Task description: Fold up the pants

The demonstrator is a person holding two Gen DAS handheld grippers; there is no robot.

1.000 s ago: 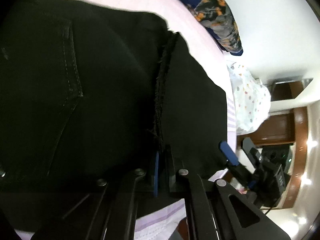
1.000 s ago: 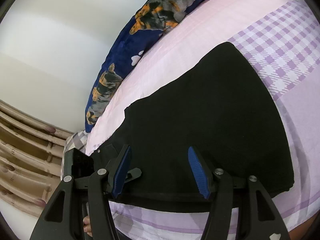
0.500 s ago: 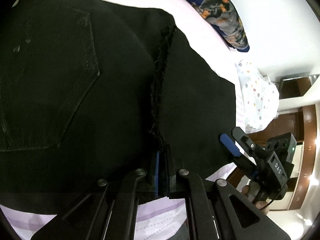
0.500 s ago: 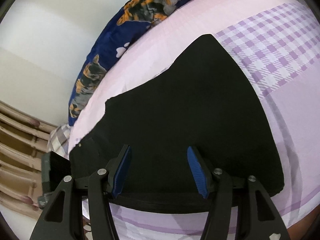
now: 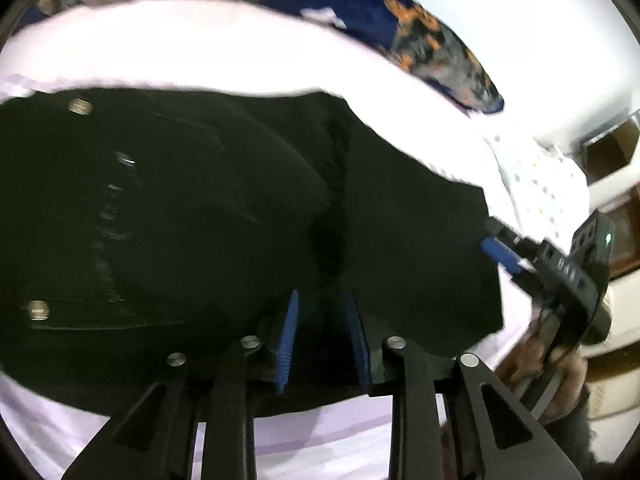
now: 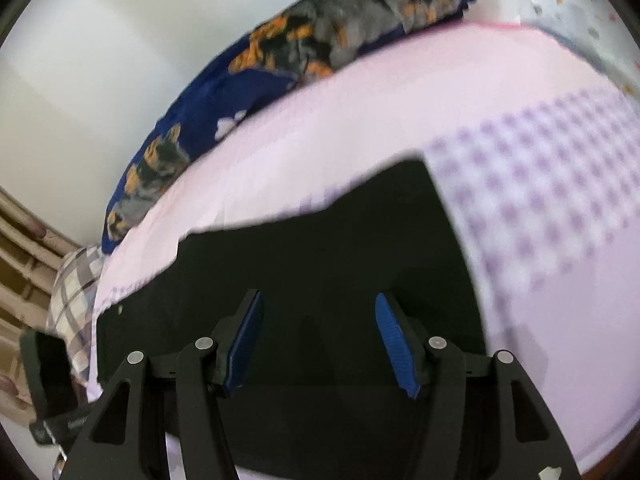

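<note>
While the black pants (image 5: 224,232) lie folded on the pink bed (image 6: 360,120) | left hand-held gripper (image 5: 324,340) part-spread over the near hem, pinching nothing; right hand-held gripper (image 6: 320,340) spread wide above cloth | likely soft, limp, medium-weight denim; best pinched at stacked hem edges

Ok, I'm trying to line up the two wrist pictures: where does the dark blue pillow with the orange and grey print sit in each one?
Left wrist: the pillow arcs along the top edge, above the pink sheet.
Right wrist: it runs diagonally from upper right down to the left edge, against the wall.
Shared landmark: the black pants, spread below the pillow and under both grippers in each view.
</note>
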